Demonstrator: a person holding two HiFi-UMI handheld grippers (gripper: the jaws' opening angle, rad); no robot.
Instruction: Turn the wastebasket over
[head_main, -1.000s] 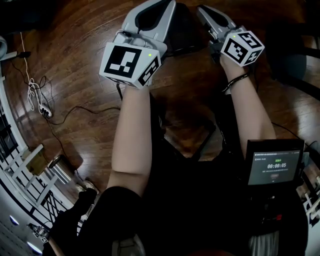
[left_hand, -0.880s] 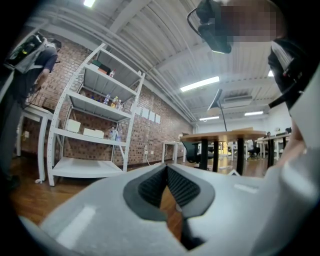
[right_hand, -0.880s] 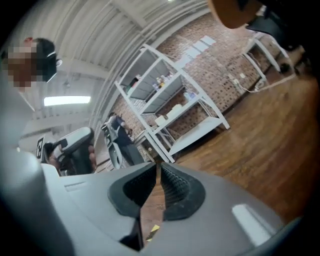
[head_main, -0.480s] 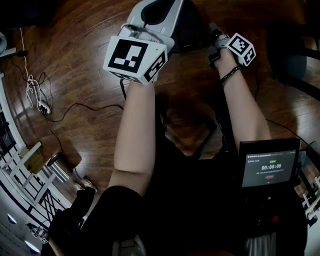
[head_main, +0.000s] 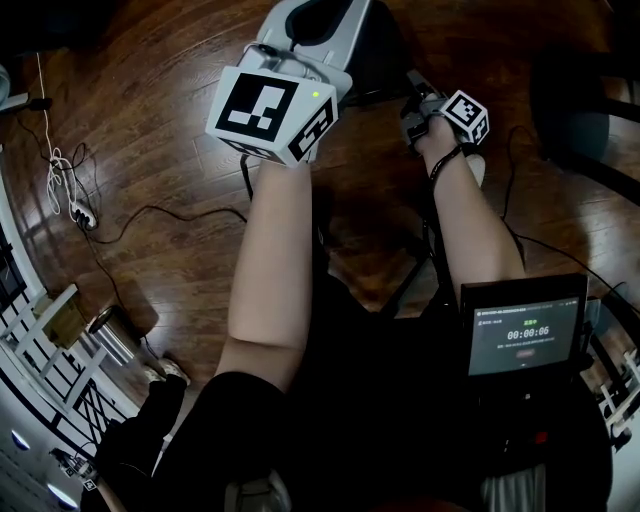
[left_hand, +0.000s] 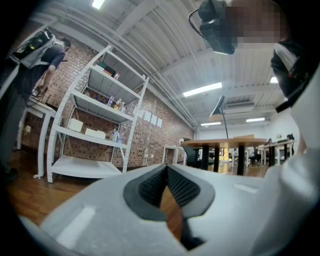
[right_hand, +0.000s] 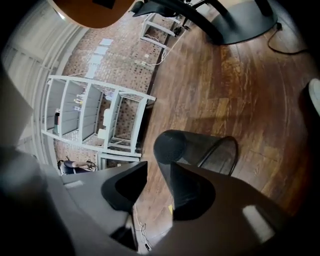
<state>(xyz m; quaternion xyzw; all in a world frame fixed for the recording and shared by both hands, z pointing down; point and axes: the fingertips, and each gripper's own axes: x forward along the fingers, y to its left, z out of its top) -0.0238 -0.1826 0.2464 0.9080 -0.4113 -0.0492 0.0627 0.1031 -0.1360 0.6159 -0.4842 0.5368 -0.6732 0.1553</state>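
While the right gripper (right_hand: 159, 169) spreads its jaws, only floor (right_hand: 240, 90) between them, mesh wastebasket (right_hand: 200, 150) just beyond at centre, base toward frame left, left gripper (left_hand: 166, 167) clenched empty.

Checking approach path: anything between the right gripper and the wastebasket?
Nothing visible does. In the right gripper view the black mesh wastebasket lies on its side on the wood floor, just past the right gripper. Its jaws are opening, with only floor between them.
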